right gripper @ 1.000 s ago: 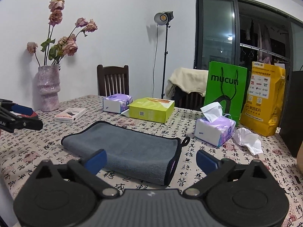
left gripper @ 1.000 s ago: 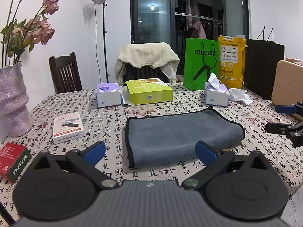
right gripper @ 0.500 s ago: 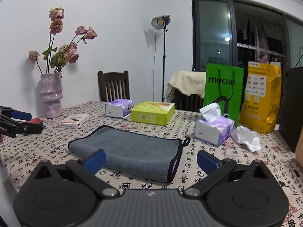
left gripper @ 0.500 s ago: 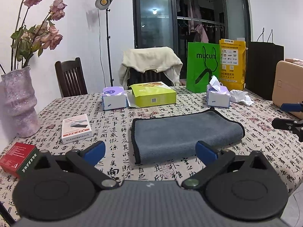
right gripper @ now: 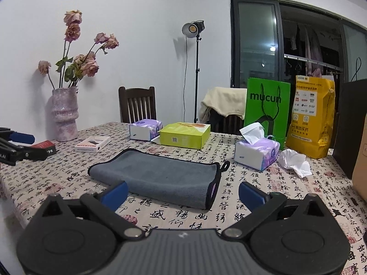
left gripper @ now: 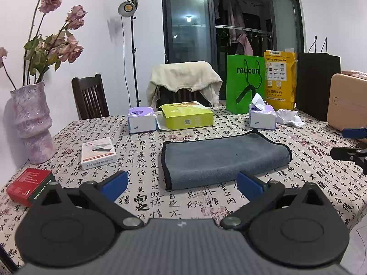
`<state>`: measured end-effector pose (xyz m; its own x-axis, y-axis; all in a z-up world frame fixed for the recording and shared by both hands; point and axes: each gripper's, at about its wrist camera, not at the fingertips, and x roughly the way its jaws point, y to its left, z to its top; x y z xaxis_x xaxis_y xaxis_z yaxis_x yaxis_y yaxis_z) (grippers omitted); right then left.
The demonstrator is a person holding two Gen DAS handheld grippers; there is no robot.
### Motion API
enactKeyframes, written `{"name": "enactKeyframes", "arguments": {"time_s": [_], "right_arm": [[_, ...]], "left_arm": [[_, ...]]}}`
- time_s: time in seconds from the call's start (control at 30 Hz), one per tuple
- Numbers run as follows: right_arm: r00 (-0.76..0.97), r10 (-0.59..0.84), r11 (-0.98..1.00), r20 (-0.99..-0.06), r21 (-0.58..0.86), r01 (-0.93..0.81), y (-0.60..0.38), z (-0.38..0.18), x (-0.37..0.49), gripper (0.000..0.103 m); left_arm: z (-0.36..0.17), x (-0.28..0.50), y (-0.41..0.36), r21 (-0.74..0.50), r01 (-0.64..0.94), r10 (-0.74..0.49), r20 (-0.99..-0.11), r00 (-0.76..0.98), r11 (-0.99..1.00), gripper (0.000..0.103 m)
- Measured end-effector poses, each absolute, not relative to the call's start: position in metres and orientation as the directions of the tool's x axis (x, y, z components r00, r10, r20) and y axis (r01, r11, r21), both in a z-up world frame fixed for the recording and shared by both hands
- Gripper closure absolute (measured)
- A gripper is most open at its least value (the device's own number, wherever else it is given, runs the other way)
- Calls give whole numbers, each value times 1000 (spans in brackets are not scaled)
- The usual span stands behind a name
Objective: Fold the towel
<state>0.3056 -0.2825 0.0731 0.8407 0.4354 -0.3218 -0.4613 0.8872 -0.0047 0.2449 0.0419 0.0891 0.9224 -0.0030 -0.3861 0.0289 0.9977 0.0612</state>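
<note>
**Ana:** Grey towel (left gripper: pixel 223 158) lies folded on the table (left gripper: pixel 142 197), flat, black-edged, in front of the left gripper (left gripper: pixel 182 184). That gripper's blue pads are spread wide and hold nothing.

**Ben:** The right view has the same towel (right gripper: pixel 158 176) from the other end. The stacked layers and a small hanging loop show at its right corner. The right gripper (right gripper: pixel 183 193) is likewise spread wide and holds nothing. It hovers short of the towel's near edge.

**Ana:** The left view also catches the right gripper (left gripper: pixel 351 144) at the far right edge, well apart from the towel. Its pads look parted there too.

**Ben:** And the right view catches the left gripper (right gripper: pixel 16 146) at the far left, near a red box (right gripper: pixel 44 147).

**Ana:** The left view shows that red box (left gripper: pixel 28 184) close up, just beside its left pad, and a tan case (left gripper: pixel 348 104) on the far right, which the right view cuts down to a sliver.

**Ben:** Both views show the vase (right gripper: pixel 64 114), the white box (right gripper: pixel 93 144), two tissue packs, the yellow-green box (right gripper: pixel 184 135), the green bag (right gripper: pixel 267 107) and the yellow bag (right gripper: pixel 312 116). All stand behind or beside the towel, none touching it.

**Ana:** The crumpled tissue (left gripper: pixel 289 118) lies right of one pack.
</note>
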Motion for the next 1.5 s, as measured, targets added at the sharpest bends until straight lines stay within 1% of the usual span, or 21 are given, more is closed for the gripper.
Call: {"name": "enactKeyframes", "arguments": {"time_s": [0.23,0.33,0.53,0.7,0.83,0.93,1.1,1.3,1.5], "right_arm": [[837,444,880,-319,-22,-475,-282,68,286,0],[841,438,882,-318,-31,-471,-283,66,278,0],[841,434,882,-325,-38,-470,-287,65,260,0],[844,437,883,-311,-32,-469,-291,69,242,0],[836,448,876,-316,-32,-481,-291,65,226,0],[833,453,869,-318,-53,-493,-289,62,211,0],[827,467,859,-314,-59,-508,-287,58,189,0],[821,481,852,-307,-53,-520,-285,56,169,0],[816,490,851,-306,-35,-524,-281,50,158,0]], "left_arm": [[84,227,37,79,7,22,-360,933,997,0],[81,217,35,65,4,20,-361,932,998,0],[78,193,28,75,12,14,-334,942,997,0],[73,175,25,49,12,5,-334,943,999,0],[73,161,25,43,7,8,-327,945,999,0],[73,148,23,55,5,13,-312,950,998,0],[69,128,18,109,-9,41,-290,956,994,0],[61,109,11,107,6,25,-286,958,994,0],[53,92,7,103,-4,33,-285,958,995,0]]}}
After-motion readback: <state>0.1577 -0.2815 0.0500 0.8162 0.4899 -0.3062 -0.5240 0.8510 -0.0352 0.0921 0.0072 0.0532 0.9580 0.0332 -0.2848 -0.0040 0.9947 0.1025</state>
